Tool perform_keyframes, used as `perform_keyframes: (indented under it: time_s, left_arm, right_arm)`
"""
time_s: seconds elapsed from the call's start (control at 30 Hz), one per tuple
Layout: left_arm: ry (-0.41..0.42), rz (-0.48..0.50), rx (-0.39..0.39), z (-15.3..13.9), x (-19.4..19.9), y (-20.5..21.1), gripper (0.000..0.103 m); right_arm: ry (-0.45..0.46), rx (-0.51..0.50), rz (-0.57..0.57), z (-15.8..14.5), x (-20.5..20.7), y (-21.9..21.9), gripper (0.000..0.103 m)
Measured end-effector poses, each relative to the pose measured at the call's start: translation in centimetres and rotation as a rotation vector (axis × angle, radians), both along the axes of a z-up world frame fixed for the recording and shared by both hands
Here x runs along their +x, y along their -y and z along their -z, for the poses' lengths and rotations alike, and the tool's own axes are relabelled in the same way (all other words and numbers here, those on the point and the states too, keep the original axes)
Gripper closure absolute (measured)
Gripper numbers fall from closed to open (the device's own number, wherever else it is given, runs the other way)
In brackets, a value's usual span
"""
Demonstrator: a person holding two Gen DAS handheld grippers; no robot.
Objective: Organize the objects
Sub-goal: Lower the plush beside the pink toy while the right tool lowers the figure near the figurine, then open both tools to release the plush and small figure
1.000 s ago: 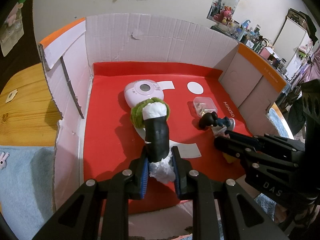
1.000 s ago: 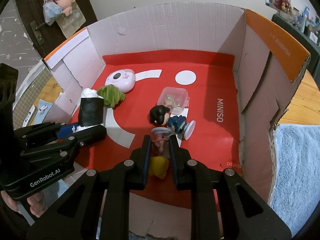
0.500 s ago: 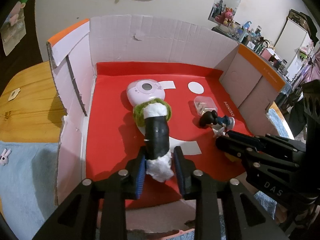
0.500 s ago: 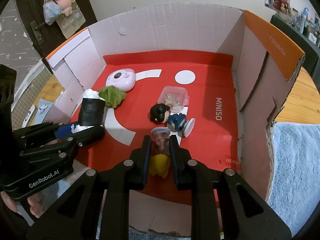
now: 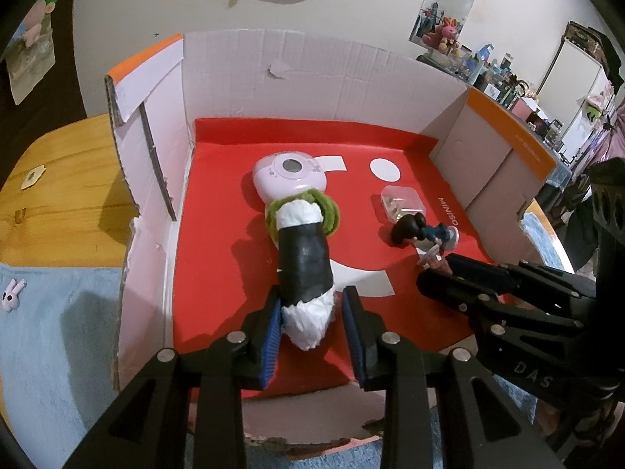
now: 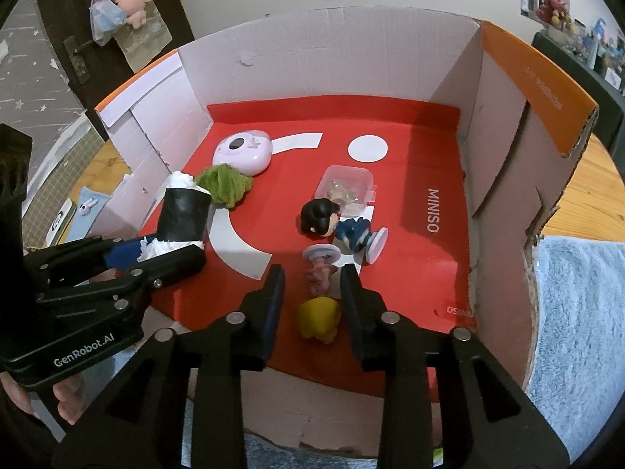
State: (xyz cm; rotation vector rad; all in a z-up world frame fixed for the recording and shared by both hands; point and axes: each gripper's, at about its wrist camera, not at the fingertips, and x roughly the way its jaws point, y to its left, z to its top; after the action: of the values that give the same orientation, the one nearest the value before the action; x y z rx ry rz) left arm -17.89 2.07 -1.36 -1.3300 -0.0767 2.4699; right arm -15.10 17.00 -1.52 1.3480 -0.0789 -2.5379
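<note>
A black-and-white sushi-roll toy (image 5: 306, 262) lies on the red floor of the cardboard box (image 5: 234, 90), its white end between the fingers of my left gripper (image 5: 312, 322), which is open with gaps on both sides. It also shows in the right wrist view (image 6: 183, 215). A yellow-haired pink figurine (image 6: 321, 297) lies between the fingers of my right gripper (image 6: 310, 297), which is open and not touching it. A dark-haired blue figurine (image 6: 340, 226) lies just beyond it.
A pink round gadget (image 5: 289, 176), a green fuzzy item (image 6: 224, 183) and a clear plastic case (image 6: 347, 189) lie farther back in the box. Cardboard walls (image 6: 500, 125) rise on three sides. Blue towel (image 6: 578, 312) and wooden table (image 5: 58, 195) lie outside.
Both grippers have opened and drawn back slightly: the left let go of the sushi roll, the right let go of the yellow-haired figurine. Both toys now rest on the box floor.
</note>
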Motion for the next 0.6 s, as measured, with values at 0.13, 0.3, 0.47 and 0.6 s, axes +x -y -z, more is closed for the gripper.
perform_keyframes:
  time_s: [0.13, 0.3, 0.47, 0.6]
  left_arm:
    - [0.000, 0.001, 0.002, 0.0, 0.2, 0.0, 0.071]
    - [-0.003, 0.000, 0.008, -0.2, 0.4, 0.1, 0.071]
    - [-0.007, -0.003, 0.013, -0.5, 0.8, 0.2, 0.071]
    - [-0.017, -0.007, 0.015, -1.0, 1.1, 0.3, 0.071]
  right_arm:
    - [0.000, -0.002, 0.001, 0.1, -0.2, -0.2, 0.073]
    - [-0.010, -0.008, -0.020, -0.1, -0.2, 0.0, 0.048]
    - [-0.022, -0.005, -0.018, -0.4, -0.1, 0.0, 0.048]
    - [-0.032, -0.010, -0.010, -0.8, 0.0, -0.3, 0.048]
